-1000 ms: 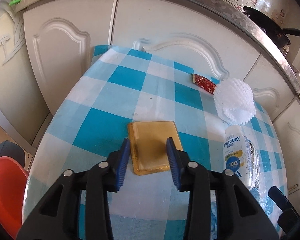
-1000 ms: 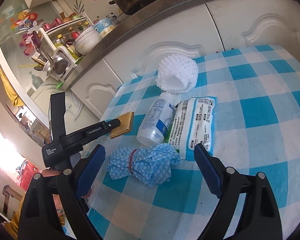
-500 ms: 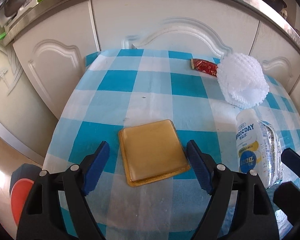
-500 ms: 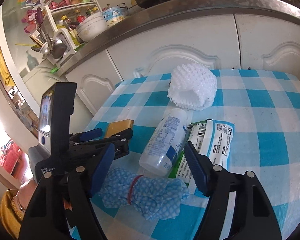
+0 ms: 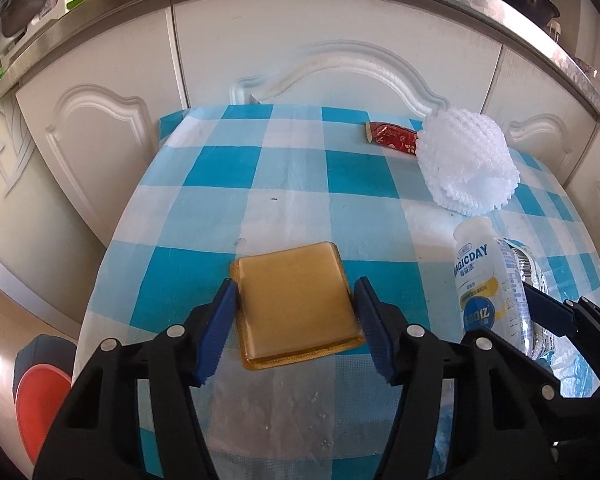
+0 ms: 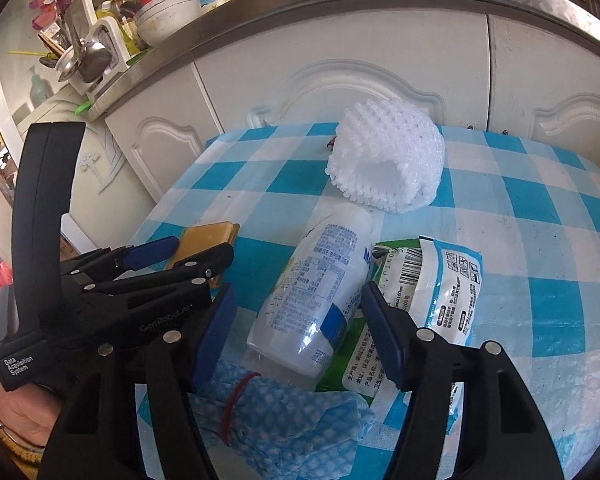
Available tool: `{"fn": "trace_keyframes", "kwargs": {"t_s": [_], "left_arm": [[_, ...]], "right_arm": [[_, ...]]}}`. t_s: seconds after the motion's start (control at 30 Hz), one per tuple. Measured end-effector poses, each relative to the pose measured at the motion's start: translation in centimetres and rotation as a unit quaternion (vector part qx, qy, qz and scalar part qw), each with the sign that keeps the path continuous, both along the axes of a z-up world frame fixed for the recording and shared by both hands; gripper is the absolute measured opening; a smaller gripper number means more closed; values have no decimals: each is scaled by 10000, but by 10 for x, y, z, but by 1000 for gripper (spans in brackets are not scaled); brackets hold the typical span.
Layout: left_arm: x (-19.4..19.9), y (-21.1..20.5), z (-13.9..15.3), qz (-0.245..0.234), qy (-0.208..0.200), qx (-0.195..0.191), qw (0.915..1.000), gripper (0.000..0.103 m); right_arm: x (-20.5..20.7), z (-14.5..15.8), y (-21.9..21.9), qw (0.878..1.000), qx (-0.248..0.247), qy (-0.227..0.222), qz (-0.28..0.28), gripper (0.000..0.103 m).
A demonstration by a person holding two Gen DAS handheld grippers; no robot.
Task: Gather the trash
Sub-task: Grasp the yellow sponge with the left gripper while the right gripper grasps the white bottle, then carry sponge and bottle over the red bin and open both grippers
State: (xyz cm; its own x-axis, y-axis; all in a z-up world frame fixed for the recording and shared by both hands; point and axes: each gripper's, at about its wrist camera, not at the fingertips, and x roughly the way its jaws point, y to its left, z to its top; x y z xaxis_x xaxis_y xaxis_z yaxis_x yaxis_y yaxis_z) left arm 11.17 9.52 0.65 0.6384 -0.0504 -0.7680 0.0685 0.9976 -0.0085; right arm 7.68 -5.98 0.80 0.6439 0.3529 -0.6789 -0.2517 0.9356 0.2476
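Left gripper [image 5: 294, 320], jaws just closing, straddles the amber tray [image 5: 296, 304] at lower centre, grip uncertain; right gripper [image 6: 296, 332], jaws likewise closing, flanks the bottle [image 6: 319, 288], contact unclear; foam net [image 6: 387, 168] beyond.

Two black hand-held grippers with blue finger pads

The left gripper [image 5: 294, 320] has matte black plastic arms shaped like open triangular frames, silver round screws at the joints, and ribbed blue pads [image 5: 216, 330] lining the inner fingers. The right gripper [image 6: 296, 328] is built the same, black with silver screws and blue pads [image 6: 381, 336]. From the right wrist view, at nine o'clock, the left gripper's side carries white lettering, "Data Acquisition System", and a tall black upright plate. A bracelet circles the wrist of the hand [image 6: 14, 412] at seven o'clock.
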Motion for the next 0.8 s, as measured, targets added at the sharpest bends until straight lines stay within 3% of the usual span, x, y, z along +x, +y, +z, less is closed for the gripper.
{"fn": "trace_keyframes", "kwargs": {"t_s": [0.17,0.8], "left_arm": [[-6,8,0,62,-18,-131,9999,61],[-67,63,21,410,-271,-936,9944,61]], "right_arm": [[2,-2,1,9999,-134,55,-66,48],[-34,25,-23,9956,829,-356,-249,47]]}}
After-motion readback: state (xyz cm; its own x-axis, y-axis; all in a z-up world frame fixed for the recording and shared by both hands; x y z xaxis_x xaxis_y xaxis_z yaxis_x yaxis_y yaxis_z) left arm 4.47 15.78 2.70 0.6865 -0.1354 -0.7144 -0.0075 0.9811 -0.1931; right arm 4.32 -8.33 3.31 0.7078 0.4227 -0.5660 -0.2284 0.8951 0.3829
